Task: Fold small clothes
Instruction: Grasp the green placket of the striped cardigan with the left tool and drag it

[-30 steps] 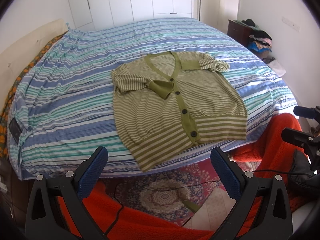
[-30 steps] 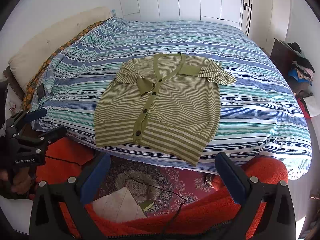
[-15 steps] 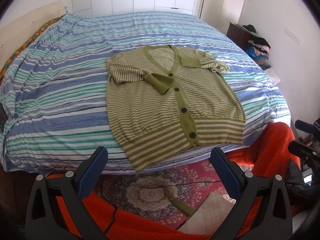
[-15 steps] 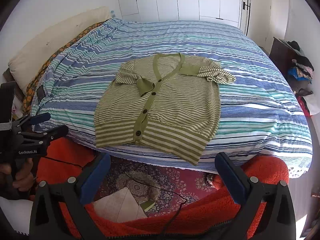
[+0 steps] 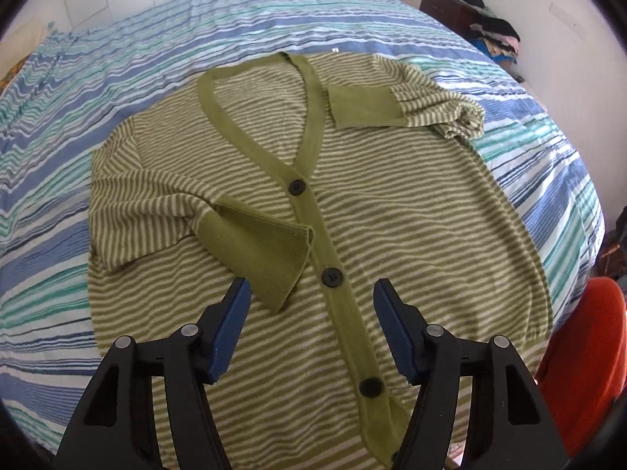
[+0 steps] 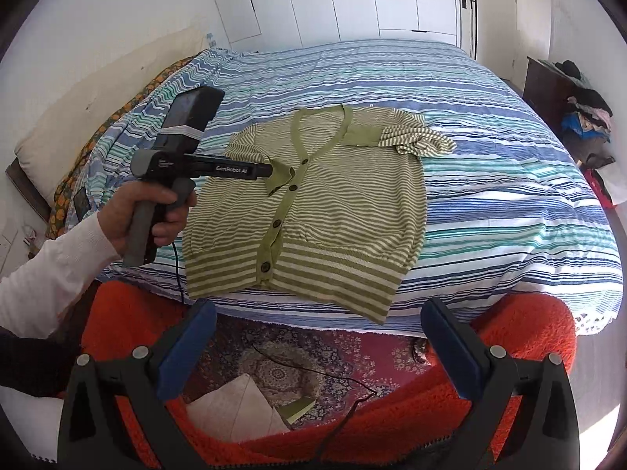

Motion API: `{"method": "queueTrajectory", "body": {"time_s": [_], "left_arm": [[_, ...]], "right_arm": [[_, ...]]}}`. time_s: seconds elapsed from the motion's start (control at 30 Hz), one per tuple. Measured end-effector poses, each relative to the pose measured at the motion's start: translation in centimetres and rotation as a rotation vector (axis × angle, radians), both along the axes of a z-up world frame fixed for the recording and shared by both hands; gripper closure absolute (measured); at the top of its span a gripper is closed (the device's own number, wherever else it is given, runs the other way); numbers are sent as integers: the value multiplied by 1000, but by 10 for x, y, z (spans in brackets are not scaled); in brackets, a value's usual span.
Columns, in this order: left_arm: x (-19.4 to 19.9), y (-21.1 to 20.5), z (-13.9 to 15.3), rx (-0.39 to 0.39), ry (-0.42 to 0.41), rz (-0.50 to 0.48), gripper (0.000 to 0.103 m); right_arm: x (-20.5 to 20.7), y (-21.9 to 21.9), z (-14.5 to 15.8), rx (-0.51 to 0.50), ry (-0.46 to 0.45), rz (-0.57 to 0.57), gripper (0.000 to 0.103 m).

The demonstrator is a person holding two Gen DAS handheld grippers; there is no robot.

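Cardigan [image 5: 392, 211] olive green with cream stripes, solid green placket and cuffs, black buttons, bedcover [image 5: 117, 78] striped blue, teal and white, gripper pads [image 5: 231, 325] blue, blanket [image 6: 509, 372] orange-red

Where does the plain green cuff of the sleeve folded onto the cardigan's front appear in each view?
Left wrist: the cuff lies centre-left, just above the left gripper.
Right wrist: the cuff lies left of centre, at the tip of the left gripper.
Shared landmark: the button band.
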State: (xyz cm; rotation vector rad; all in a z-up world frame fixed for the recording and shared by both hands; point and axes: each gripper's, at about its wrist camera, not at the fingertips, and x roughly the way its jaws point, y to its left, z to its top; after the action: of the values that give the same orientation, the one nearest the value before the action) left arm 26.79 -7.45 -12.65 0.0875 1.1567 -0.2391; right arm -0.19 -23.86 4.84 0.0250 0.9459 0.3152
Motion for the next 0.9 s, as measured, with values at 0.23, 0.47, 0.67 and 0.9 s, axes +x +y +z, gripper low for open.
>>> {"method": "queueTrajectory", "body": {"time_s": [0.23, 0.47, 0.67, 0.9], "left_arm": [[40, -10, -46, 73, 31, 203, 57], [3, 83, 18, -293, 17, 298, 97], [-39, 187, 72, -327, 3, 285, 96], [-37, 183, 40, -287, -5, 232, 83]], "right_arm": [[10, -16, -6, 14, 26, -33, 0], [17, -15, -10, 2, 31, -26, 0], [22, -5, -19, -14, 57, -7, 0], [22, 21, -18, -49, 56, 51, 0]]}}
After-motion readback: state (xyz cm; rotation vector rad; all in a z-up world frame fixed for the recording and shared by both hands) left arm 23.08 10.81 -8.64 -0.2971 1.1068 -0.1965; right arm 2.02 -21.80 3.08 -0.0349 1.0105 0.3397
